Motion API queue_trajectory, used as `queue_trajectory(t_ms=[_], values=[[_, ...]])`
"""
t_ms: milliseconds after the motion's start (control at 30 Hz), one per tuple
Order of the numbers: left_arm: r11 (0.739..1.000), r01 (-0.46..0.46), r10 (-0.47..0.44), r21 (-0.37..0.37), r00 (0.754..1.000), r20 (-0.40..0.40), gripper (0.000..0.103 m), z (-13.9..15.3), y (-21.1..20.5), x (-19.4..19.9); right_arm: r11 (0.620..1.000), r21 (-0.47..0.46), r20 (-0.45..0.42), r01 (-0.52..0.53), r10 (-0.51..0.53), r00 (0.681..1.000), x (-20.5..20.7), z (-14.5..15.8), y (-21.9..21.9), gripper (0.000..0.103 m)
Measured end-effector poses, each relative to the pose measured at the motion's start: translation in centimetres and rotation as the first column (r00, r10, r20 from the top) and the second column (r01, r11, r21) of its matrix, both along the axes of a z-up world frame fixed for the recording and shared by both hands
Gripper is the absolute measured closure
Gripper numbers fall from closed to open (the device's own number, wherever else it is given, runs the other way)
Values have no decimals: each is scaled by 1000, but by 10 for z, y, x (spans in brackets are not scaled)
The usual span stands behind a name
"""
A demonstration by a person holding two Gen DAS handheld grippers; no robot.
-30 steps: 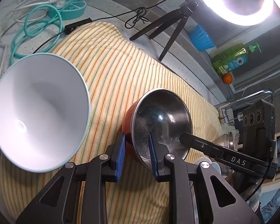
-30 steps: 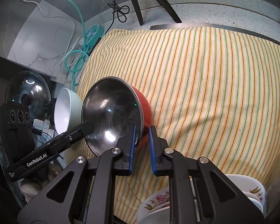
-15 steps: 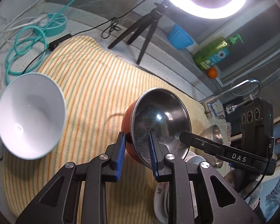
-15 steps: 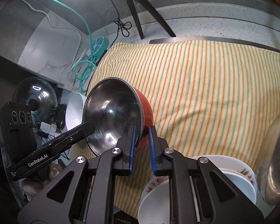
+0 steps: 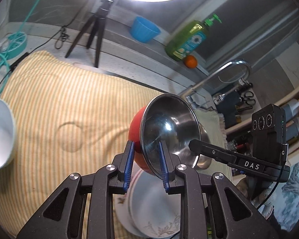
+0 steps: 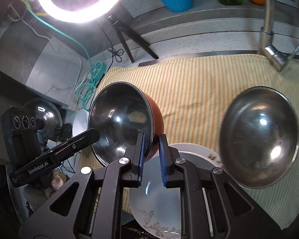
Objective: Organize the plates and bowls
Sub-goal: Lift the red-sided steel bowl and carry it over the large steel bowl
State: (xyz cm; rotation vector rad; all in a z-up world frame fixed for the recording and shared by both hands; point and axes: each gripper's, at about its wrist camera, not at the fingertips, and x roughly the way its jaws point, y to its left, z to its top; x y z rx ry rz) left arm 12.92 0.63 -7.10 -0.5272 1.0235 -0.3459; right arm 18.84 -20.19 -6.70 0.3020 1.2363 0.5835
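Observation:
A bowl, red outside and steel inside, hangs tilted in the air above the striped cloth. My left gripper is shut on its near rim, one pad on the red wall and one inside. In the right wrist view my right gripper is shut on the opposite rim of the same bowl. Below the bowl lies a stack of white floral plates, which also shows in the right wrist view. A white bowl sits at the cloth's left edge.
A large steel bowl rests on the cloth to the right of the plates. A faucet stands behind it. On the back ledge are a blue cup, a green soap bottle and an orange. A tripod carries the ring light.
Both grippers have lifted the red and steel bowl and carried it right, over the plate stack. The white bowl has slid to the left edge of the left wrist view.

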Motion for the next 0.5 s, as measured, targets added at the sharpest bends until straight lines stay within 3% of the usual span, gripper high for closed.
queue_trajectory(t_ms=[500], values=[[984,180,-180,-3,984,4,82,-1,-97,29,982,-38,21,183,-183,983,-10,8,-106,89]])
